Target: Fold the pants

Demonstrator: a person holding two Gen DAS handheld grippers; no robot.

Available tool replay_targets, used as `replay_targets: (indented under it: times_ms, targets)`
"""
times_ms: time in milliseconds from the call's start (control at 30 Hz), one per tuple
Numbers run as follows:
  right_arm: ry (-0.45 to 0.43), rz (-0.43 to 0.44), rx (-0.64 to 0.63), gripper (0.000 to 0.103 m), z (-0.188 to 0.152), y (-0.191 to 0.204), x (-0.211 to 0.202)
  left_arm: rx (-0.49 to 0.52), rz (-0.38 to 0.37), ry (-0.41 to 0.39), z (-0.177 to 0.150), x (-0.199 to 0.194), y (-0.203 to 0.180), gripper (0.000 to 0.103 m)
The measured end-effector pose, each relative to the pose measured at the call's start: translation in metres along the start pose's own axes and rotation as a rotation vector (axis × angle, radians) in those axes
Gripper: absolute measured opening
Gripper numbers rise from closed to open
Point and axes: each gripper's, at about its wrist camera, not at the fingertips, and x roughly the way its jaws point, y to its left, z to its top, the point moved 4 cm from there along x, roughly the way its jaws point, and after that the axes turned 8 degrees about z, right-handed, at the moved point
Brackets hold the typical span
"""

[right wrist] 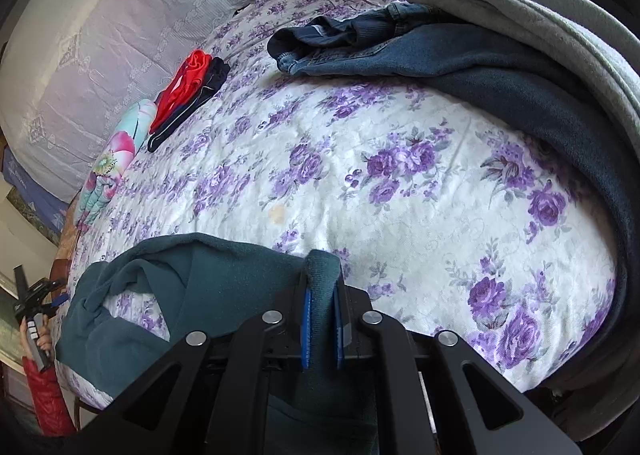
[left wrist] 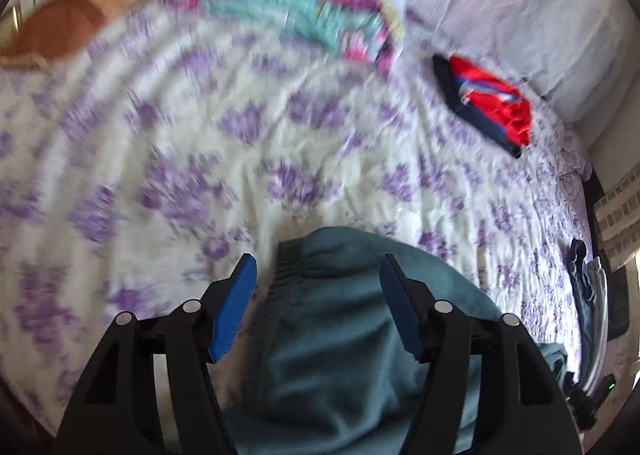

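Teal fleece pants [left wrist: 320, 355] lie on the bed with the purple-flowered cover [left wrist: 192, 127]. Their ribbed waistband points away from me in the blurred left wrist view. My left gripper [left wrist: 319, 261] hangs over them, open, its blue pads [left wrist: 236, 303] standing wide on either side of the cloth without pressing it. In the right wrist view the pants [right wrist: 224, 275] are bunched at the near edge of the bed. My right gripper [right wrist: 322, 287] is shut on a raised fold of that teal cloth.
A folded red and navy garment [right wrist: 188, 91] and a folded pastel floral piece [right wrist: 120, 147] lie near the pillows [right wrist: 100, 35]. Jeans [right wrist: 400, 51] and a grey blanket [right wrist: 520, 7] are piled at the right. A red sleeve [right wrist: 44, 399] shows at the bed's left edge.
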Motion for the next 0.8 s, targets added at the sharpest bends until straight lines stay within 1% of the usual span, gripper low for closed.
replay_targets:
  times_ms: [33,100,133,167,200,267,300,333,367,433,500,533,600,633,700,800]
  targets:
    - [0.001,0.001,0.0,0.01,0.0,0.0,0.001,0.001,-0.018,0.035,0.001,0.009,0.001,0.062]
    - [0.004,0.009,0.011,0.01,0.001,-0.001,0.003,0.021,-0.026,0.066,0.0,0.02,0.003,0.062]
    - [0.003,0.015,0.018,0.01,0.002,-0.002,0.004,0.023,-0.042,0.083,0.0,0.026,0.002,0.062]
    - [0.002,0.02,0.023,0.01,0.002,-0.003,0.005,0.019,-0.076,0.112,0.0,0.033,0.002,0.06]
    - [0.0,0.022,0.026,0.01,0.002,-0.003,0.005,0.013,-0.086,0.127,-0.003,0.041,-0.002,0.054]
    - [-0.005,0.025,0.026,0.01,0.002,-0.003,0.006,0.003,-0.046,0.108,-0.004,0.05,-0.005,0.029]
    - [-0.007,0.026,0.024,0.01,0.001,-0.003,0.005,-0.005,-0.076,0.091,-0.003,0.047,-0.005,0.021]
    - [-0.008,0.026,0.023,0.009,0.001,-0.003,0.005,-0.021,-0.104,0.09,-0.004,0.044,-0.005,0.016]
    - [-0.01,0.026,0.023,0.009,0.001,-0.003,0.004,-0.047,-0.124,0.077,-0.004,0.039,-0.002,0.014]
    - [-0.034,0.029,0.018,0.009,0.004,-0.001,0.0,-0.06,-0.131,0.041,-0.004,0.028,-0.001,0.012]
    - [-0.07,0.019,-0.01,0.009,0.01,0.004,-0.006,-0.066,-0.155,-0.014,-0.001,0.01,-0.004,0.012]
    - [-0.088,0.017,-0.022,0.009,0.015,0.006,-0.01,-0.075,-0.178,-0.057,0.002,-0.007,-0.005,0.012]
    - [-0.114,0.026,-0.022,0.009,0.026,0.008,-0.016,-0.088,-0.207,-0.115,0.01,-0.033,-0.005,0.012]
    - [-0.126,0.03,-0.026,0.009,0.033,0.009,-0.019,-0.095,-0.22,-0.149,0.016,-0.048,-0.005,0.012]
    - [-0.146,0.035,-0.052,0.009,0.051,0.015,-0.021,-0.085,-0.231,-0.185,0.029,-0.067,-0.009,0.012]
    - [-0.168,0.035,-0.112,0.009,0.083,0.033,-0.017,-0.088,-0.221,-0.224,0.051,-0.08,-0.016,0.012]
